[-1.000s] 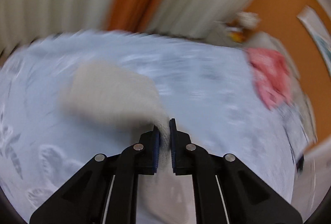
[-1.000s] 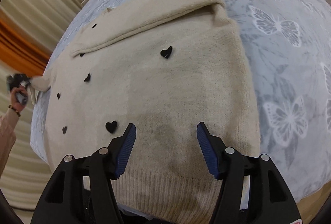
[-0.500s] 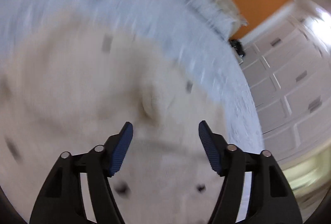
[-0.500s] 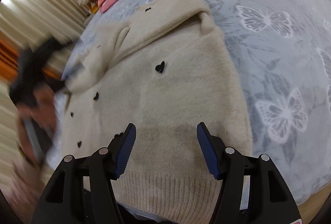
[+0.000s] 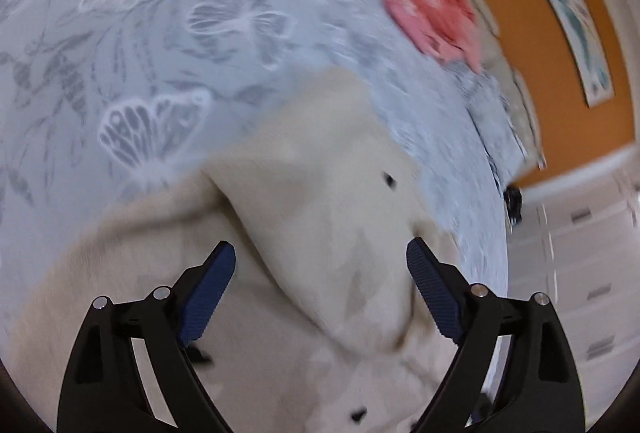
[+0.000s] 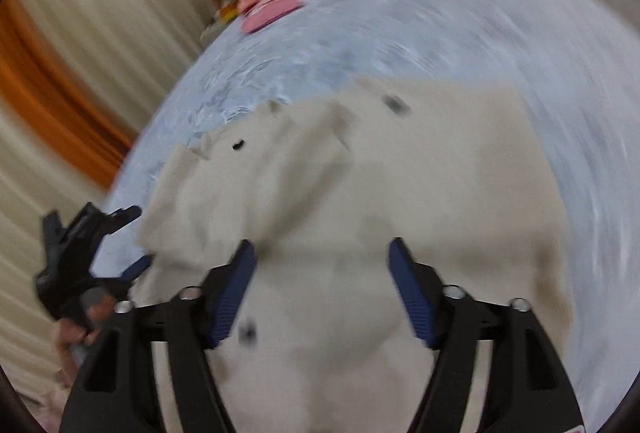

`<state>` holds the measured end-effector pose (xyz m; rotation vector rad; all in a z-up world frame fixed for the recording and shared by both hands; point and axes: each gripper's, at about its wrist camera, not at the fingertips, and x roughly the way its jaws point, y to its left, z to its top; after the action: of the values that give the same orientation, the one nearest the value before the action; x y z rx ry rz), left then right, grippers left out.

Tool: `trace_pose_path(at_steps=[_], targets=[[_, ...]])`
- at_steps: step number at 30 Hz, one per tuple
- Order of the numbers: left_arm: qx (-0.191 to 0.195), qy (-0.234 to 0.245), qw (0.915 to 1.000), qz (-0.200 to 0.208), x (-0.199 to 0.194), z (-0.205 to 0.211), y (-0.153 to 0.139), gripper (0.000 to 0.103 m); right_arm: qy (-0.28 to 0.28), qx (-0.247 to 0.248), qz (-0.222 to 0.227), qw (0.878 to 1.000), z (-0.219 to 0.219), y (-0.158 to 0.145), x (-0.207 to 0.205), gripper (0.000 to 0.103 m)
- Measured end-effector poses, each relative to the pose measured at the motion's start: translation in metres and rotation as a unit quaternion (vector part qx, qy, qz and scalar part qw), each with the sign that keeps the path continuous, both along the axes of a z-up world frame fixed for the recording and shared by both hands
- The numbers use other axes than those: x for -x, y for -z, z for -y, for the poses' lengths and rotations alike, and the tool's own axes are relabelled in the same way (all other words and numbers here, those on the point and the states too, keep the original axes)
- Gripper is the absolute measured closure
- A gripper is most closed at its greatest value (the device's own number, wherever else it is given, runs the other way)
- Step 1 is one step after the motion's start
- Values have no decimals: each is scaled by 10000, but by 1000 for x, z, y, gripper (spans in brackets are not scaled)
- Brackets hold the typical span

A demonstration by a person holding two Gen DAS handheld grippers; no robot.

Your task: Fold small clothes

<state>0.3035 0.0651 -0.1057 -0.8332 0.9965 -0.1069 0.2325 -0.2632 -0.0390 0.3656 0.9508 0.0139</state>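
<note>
Tools [image 5: 320,261] over sweater [image 5: 328,217], sleeve crosswise

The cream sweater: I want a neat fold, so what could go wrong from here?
1. The folded-in sleeve lies loose on the cream sweater; with both jaws open it could slide off.
2. The sweater's left edge sits near the bed edge, so a tug might drag it over.

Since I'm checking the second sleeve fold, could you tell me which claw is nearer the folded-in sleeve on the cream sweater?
Left. The left claw hangs open right over the folded-in sleeve; the right claw is open over the sweater's lower body, farther away.
</note>
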Motion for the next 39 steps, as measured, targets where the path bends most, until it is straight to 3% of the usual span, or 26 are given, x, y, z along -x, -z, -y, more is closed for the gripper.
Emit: trace_pose_path(at_steps=[3,6,8,9,10,11,13,16,18,20,21,24,27,32,33,34,35,37,39], targets=[[183,-235,9993,-218,-10,-15,16,27,-588,999,-208,9930,-57,3,-74,30],[148,-304,9989,-338,-10,-22,26,34,-999,2040,-634,9718,-101,30,-125,29],[42,-263,9992,-305,-13,-26,26,37,-1021,2258,-916,9645,-104,52,-142,43],[-49,-205,9994,-267,-14,-25,25,37,-996,2127,-976,9671,-98,57,-141,82],[-109,-165,9995,-240,-15,-23,23,37,-873,1918,-980,9726,-86,56,-139,87],[-142,-114,9996,-217,-16,-24,23,37,-604,1432,-718,9852,-64,43,-131,89],[-46,-84,9998,-190,-21,-26,24,37,-105,781,-273,9965,-27,17,-109,91],[225,-65,9997,-87,-14,-36,26,36,657,-78,410,9970,47,-7,-48,91],[345,-68,9994,-50,-12,-38,28,36,1070,-411,180,9932,91,14,-20,83],[377,-105,9992,-24,-11,-38,29,36,1273,-811,-475,9874,120,53,-6,83],[412,-150,9990,-58,-10,-38,29,35,1271,-1046,-594,9846,126,63,0,83],[584,-254,9978,-184,-10,-39,30,33,1241,-1574,-515,9783,135,74,13,78],[879,-484,9944,-334,-10,-46,34,33,1313,-1828,-317,9738,140,71,14,43],[1050,-749,9905,-474,-16,-45,31,37,1503,-2042,-190,9671,140,72,-7,40],[994,-713,9913,-481,-19,-43,28,38,1426,-1978,-205,9696,139,71,-18,58],[894,-658,9926,-488,-23,-40,24,46,1339,-1909,-241,9721,137,69,-27,95],[774,-572,9944,-446,-26,-38,18,58,1265,-1836,-279,9744,135,66,-34,95],[553,-518,9967,-304,-28,-40,7,80,1141,-1806,341,9763,136,33,-27,96],[452,-504,9976,-154,-26,-48,0,84,1057,-1708,948,9750,139,0,-9,96]])
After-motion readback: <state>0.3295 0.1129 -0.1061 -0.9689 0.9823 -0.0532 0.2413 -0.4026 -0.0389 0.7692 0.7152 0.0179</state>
